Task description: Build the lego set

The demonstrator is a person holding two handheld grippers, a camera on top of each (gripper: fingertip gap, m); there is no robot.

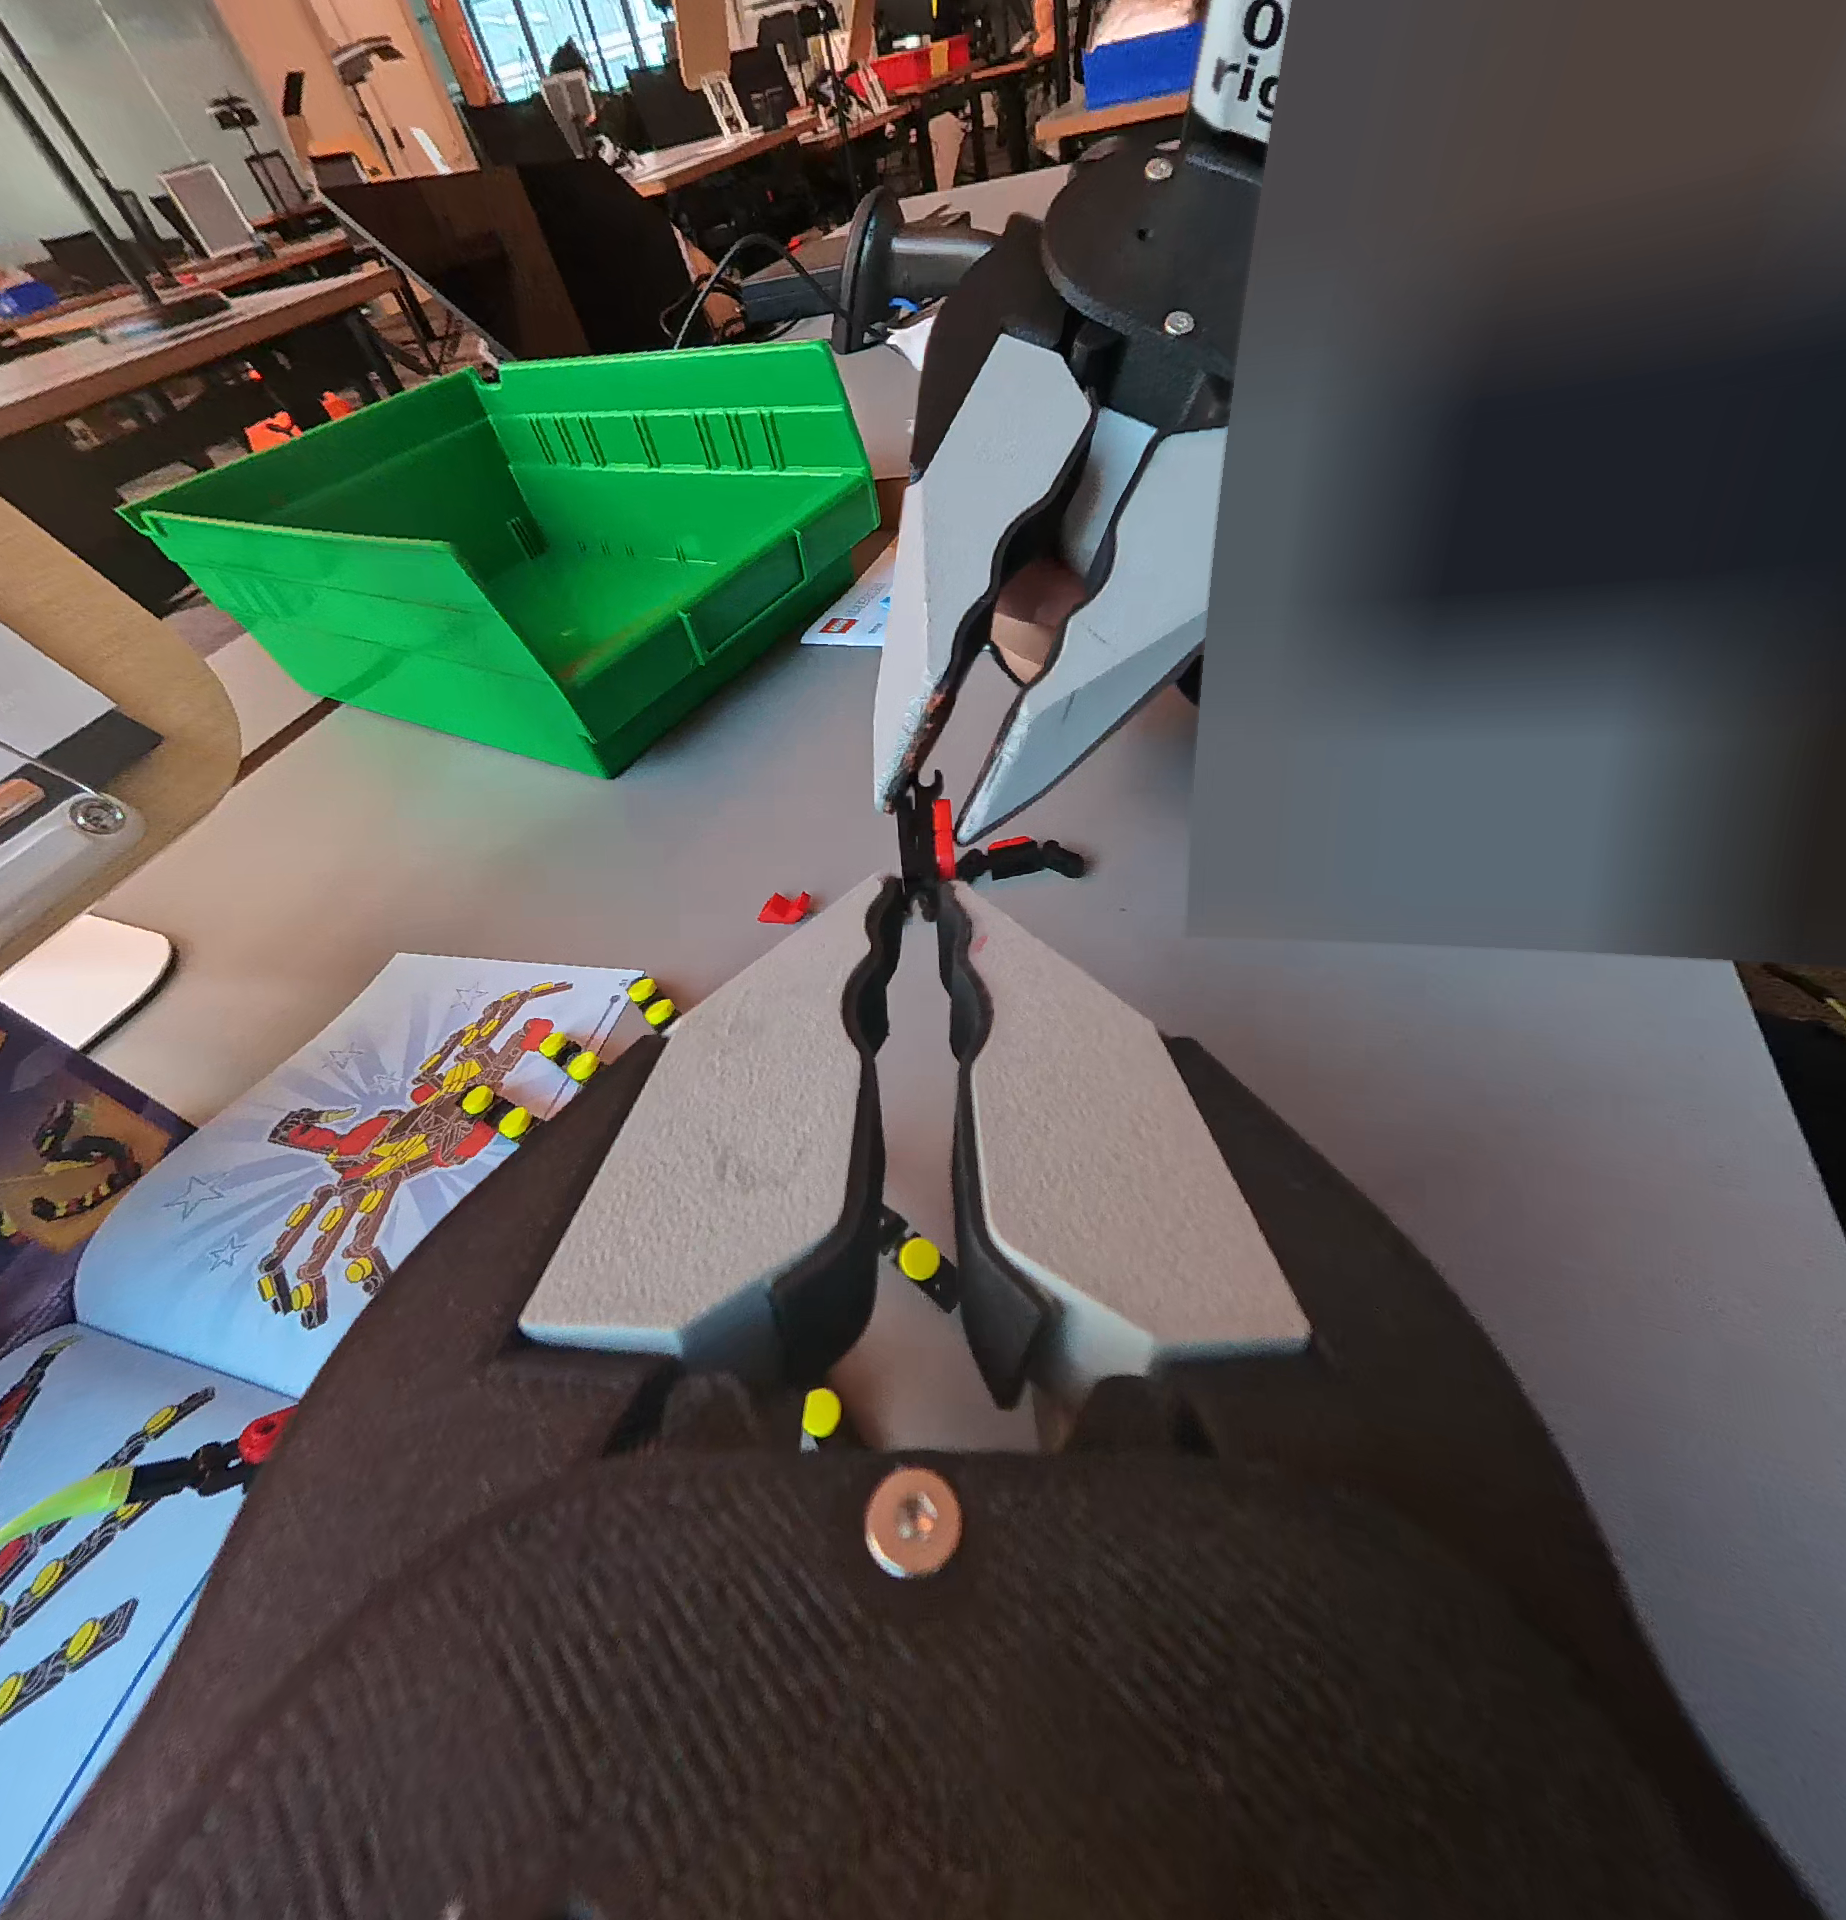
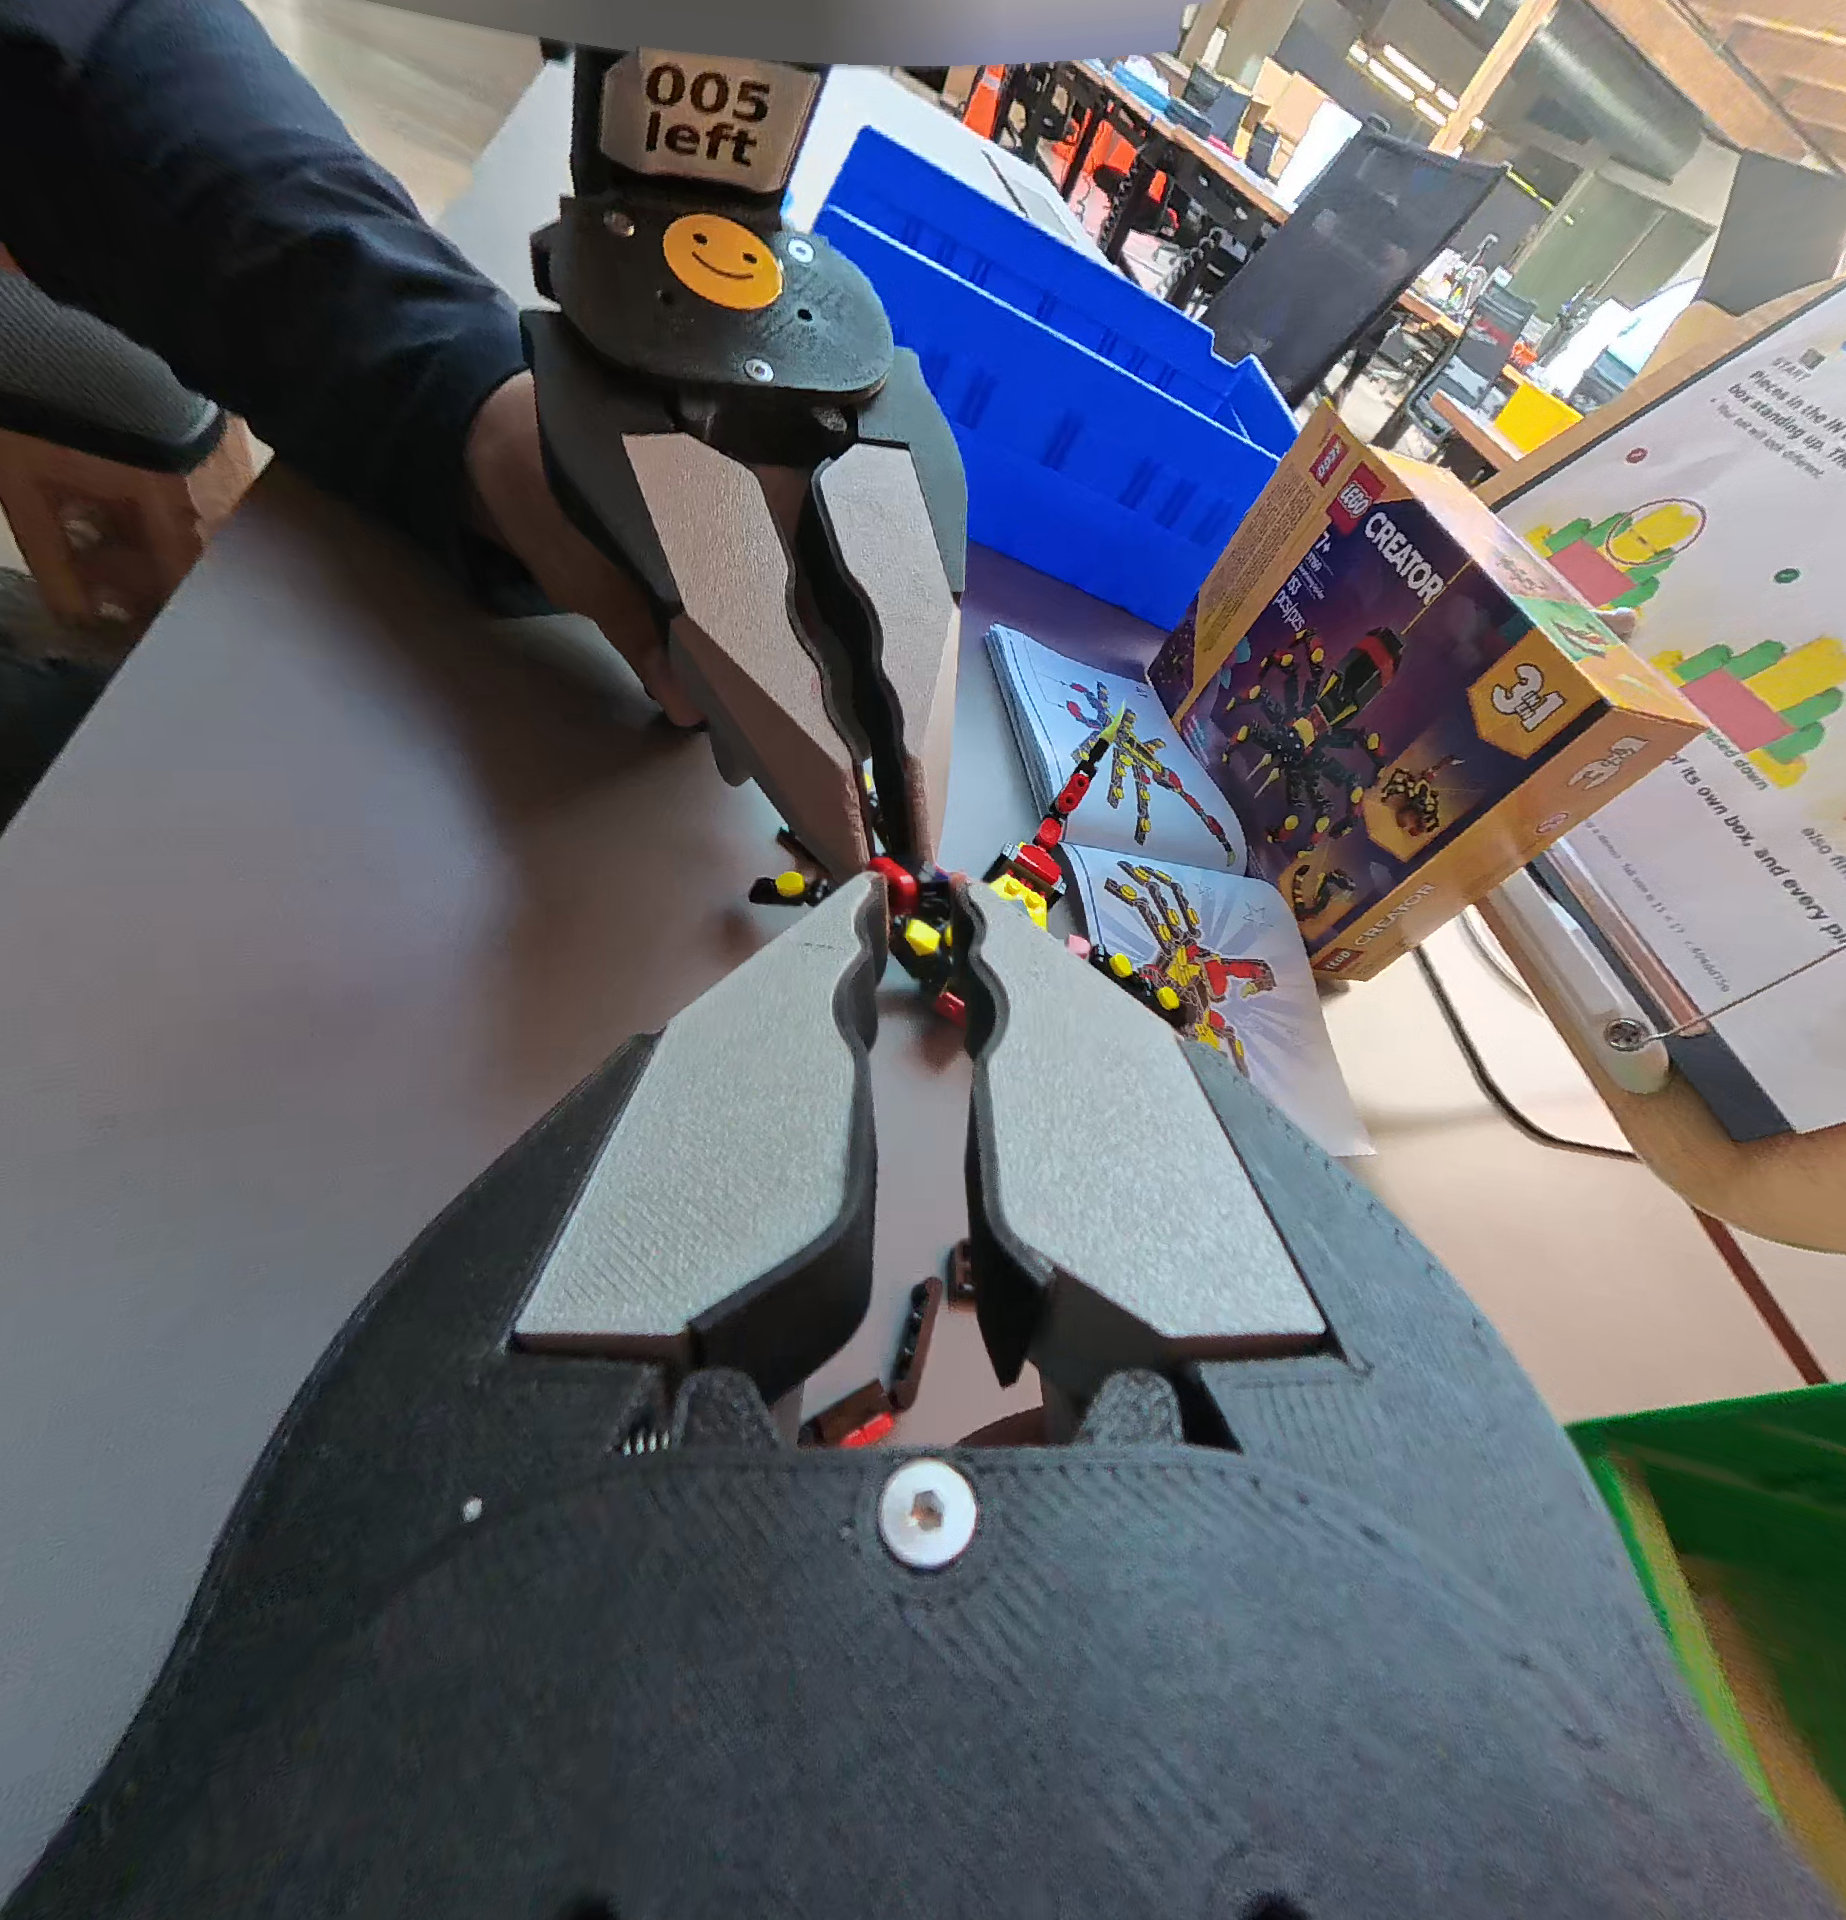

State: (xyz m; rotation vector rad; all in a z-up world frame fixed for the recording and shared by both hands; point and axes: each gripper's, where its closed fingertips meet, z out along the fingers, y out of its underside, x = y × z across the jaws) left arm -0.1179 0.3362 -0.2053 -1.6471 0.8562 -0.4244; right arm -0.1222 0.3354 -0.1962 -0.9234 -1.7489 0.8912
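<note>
Right now your left gripper (image 1: 919, 902) pinches the black-and-red lego leg piece (image 1: 924, 836) at frame centre; your right gripper (image 1: 934, 810) sits narrowly parted at its top end. Outward, green bin (image 1: 503, 551) upper left, instruction booklet (image 1: 306, 1174) lower left.
</note>
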